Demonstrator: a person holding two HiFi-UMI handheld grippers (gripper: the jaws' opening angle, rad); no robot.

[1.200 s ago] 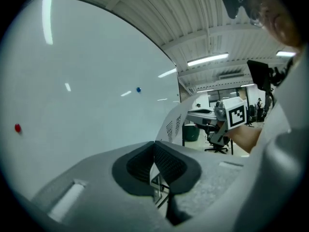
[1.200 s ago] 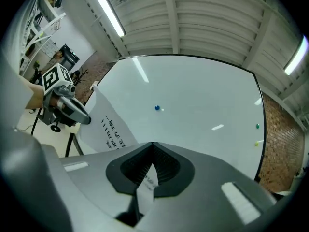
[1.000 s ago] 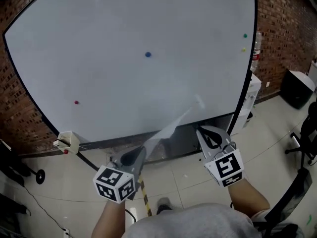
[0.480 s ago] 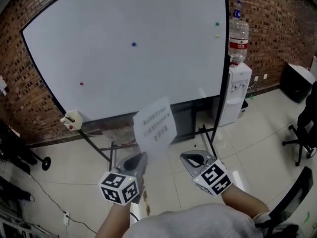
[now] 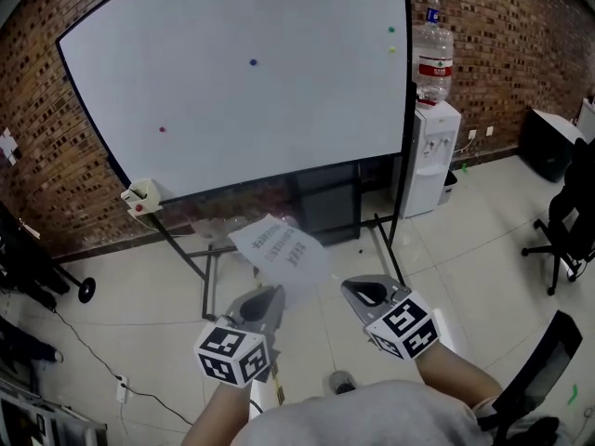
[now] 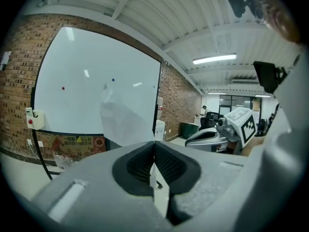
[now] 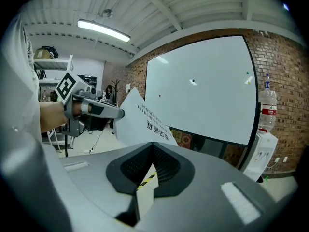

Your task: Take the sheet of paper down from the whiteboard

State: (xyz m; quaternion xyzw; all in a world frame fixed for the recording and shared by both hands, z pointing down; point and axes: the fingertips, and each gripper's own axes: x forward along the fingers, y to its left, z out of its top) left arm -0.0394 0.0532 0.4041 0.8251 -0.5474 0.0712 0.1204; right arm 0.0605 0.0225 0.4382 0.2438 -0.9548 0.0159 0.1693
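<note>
The sheet of paper [image 5: 279, 254], white with printed lines, is off the whiteboard [image 5: 242, 72] and sticks up and forward from my left gripper [image 5: 270, 297], which is shut on its lower edge. In the left gripper view the paper [image 6: 125, 122] rises out of the closed jaw tips [image 6: 154, 141]. My right gripper [image 5: 358, 291] hangs beside it on the right, shut with nothing between its jaws [image 7: 153, 144]. The right gripper view shows the paper [image 7: 140, 124] held by the left gripper [image 7: 120, 113] in front of the board.
Small magnets stay on the board: blue [image 5: 253, 62], red [image 5: 163, 129], green [image 5: 391, 30]. An eraser holder [image 5: 141, 196] hangs at its lower left corner. A water dispenser [image 5: 432, 156] stands right of the board's stand, an office chair [image 5: 567, 221] farther right.
Both grippers have drawn back and down from the whiteboard, which now looks farther off. The paper came away with the left gripper and turned from edge-on to face-up.
</note>
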